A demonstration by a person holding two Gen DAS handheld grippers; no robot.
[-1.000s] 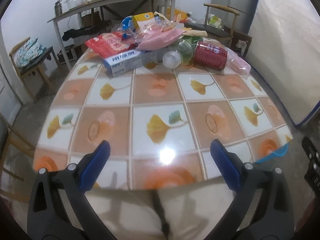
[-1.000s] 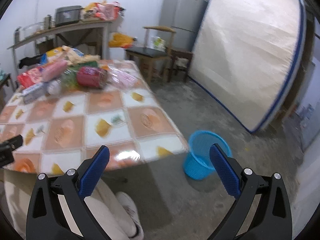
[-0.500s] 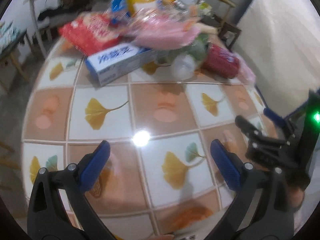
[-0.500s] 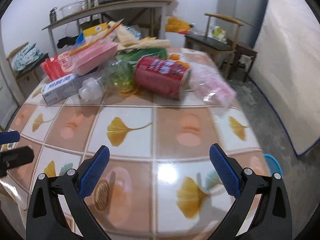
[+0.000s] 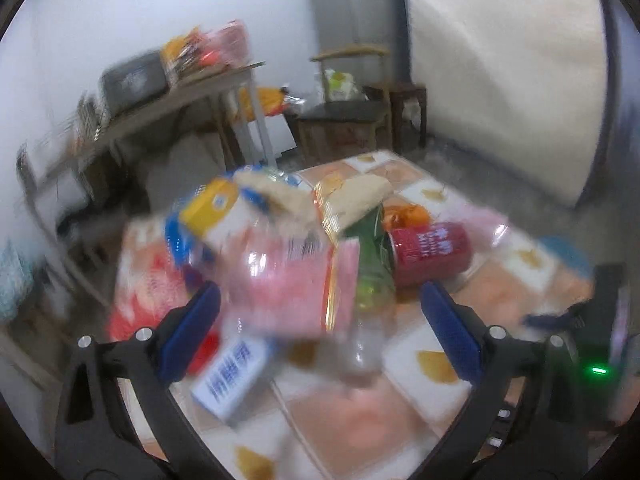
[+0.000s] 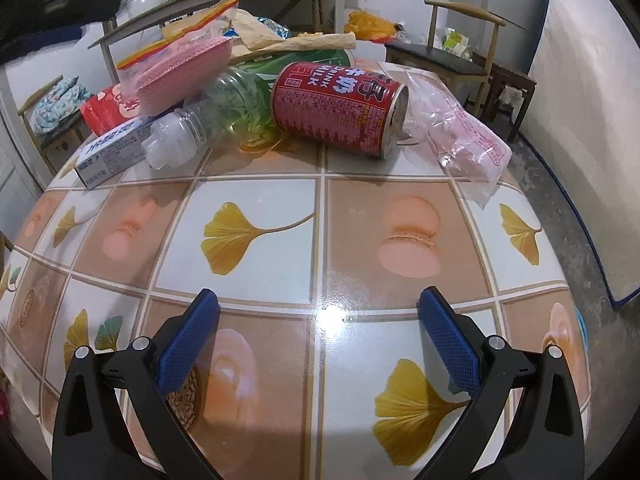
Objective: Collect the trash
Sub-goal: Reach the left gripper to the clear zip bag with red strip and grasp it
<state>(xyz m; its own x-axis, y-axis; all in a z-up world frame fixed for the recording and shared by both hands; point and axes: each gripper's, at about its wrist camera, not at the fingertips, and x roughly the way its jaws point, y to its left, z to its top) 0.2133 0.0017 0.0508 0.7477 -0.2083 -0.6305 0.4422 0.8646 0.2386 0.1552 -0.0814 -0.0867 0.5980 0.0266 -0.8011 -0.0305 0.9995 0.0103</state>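
Both grippers, left [image 5: 320, 316] and right [image 6: 319, 322], gape empty; 1 red can [image 6: 340, 108], 1 clear bottle [image 6: 208, 116], 1 toothpaste box [image 6: 114, 152].

My right gripper [image 6: 318, 334] is showing blue pads on black arms, and my left gripper [image 5: 320, 328] is wearing the same blue and black. Beneath them the tablecloth [image 6: 256, 280] is running in white and tan squares, printed with yellow ginkgo leaves and peach macarons. The red can [image 6: 340, 108] is carrying white lettering. Left of the can, the clear bottle [image 6: 208, 118] is showing green inside; further left the box [image 6: 116, 152] is showing white with blue characters. Right of the can, the plastic bag [image 6: 460, 132] is looking clear and pink.
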